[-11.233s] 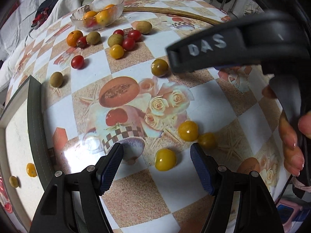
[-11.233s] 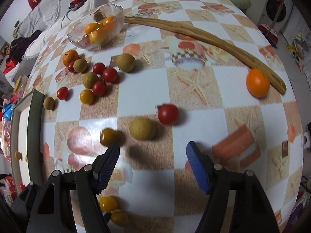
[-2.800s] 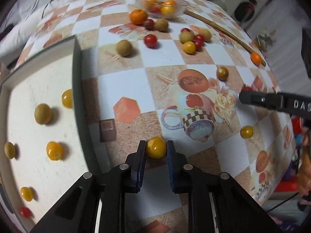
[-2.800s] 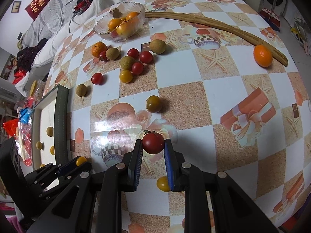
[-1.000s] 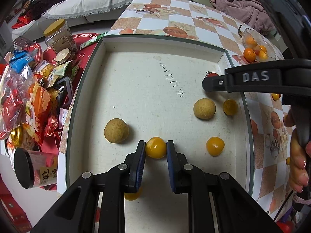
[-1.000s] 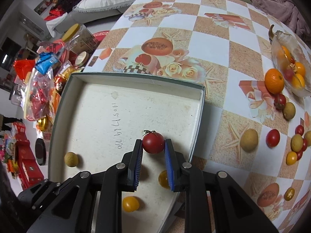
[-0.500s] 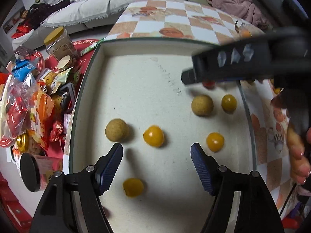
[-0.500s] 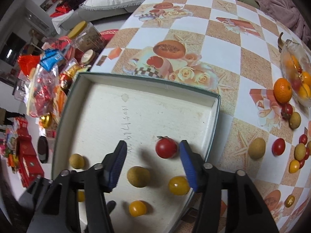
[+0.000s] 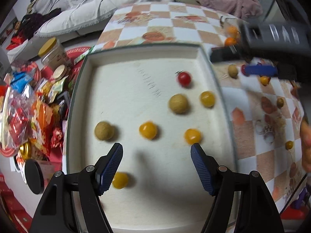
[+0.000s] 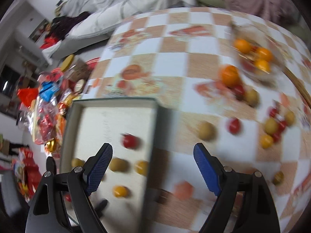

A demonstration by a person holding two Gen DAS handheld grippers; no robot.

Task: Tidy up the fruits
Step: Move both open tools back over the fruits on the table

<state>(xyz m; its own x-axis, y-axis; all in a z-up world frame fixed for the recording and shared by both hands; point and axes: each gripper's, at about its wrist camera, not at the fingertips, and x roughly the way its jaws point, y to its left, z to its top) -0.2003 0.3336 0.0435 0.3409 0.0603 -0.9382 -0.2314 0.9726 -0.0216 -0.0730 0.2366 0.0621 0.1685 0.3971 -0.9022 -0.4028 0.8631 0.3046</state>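
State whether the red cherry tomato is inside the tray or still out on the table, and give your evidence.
Inside. The red cherry tomato lies on the white floor of the tray, within its rim, free of both open grippers.

Matt, faintly grainy off-white tray floor (image 9: 136, 89), glossy-skinned red cherry tomato (image 9: 184, 78), dull rough-skinned tan longan (image 9: 178, 103), shiny printed checkered oilcloth on the worktop (image 10: 175, 62), ribbed blue pads (image 9: 111, 167) on matt black plastic claws, crinkly foil snack wrappers (image 9: 21, 112)
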